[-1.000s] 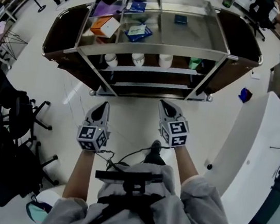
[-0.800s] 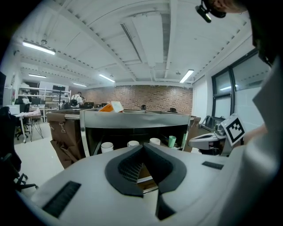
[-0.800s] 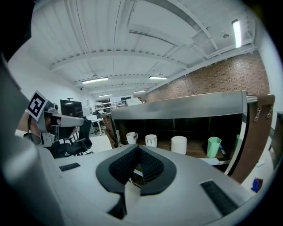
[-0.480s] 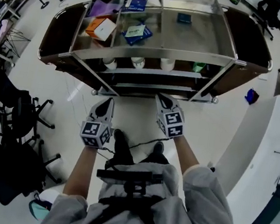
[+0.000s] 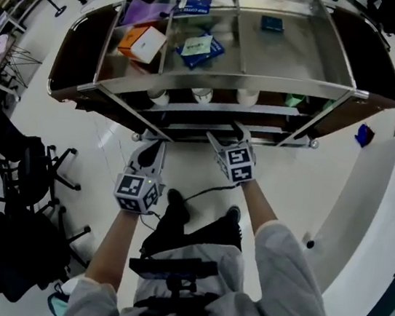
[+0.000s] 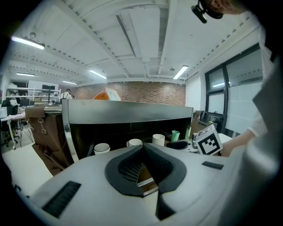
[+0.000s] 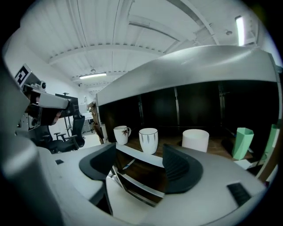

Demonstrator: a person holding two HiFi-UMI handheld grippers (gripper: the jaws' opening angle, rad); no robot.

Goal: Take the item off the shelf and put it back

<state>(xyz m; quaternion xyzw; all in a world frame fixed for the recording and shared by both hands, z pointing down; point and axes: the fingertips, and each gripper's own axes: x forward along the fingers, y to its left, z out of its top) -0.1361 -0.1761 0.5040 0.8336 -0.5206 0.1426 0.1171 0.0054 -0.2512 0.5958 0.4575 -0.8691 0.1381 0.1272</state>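
Right gripper (image 7: 139, 155): jaws just opened, nothing between them (pre-set for the grab, I'd say). Striped cup (image 7: 148, 140) stands dead ahead on the middle shelf (image 7: 219, 145), likely target. Left gripper (image 6: 143, 147) closed, empty, spare.

Middle shelf (image 7: 221, 145) opening is wide but low. The top tray (image 7: 185, 73) overhangs it and the front rail (image 7: 137, 155) crosses below. You've got a row inside: leaf mug (image 7: 121, 134), striped cup (image 7: 148, 140), plain white cup (image 7: 195, 139), green cup (image 7: 242, 142). All stand apart, with the tightest gap between mug and striped cup. Slanted corner post (image 5: 120, 111) flanks the opening. Floor ahead of you is passable, with an office chair (image 5: 34, 170) to the left and a white counter (image 5: 374, 209) to the right.
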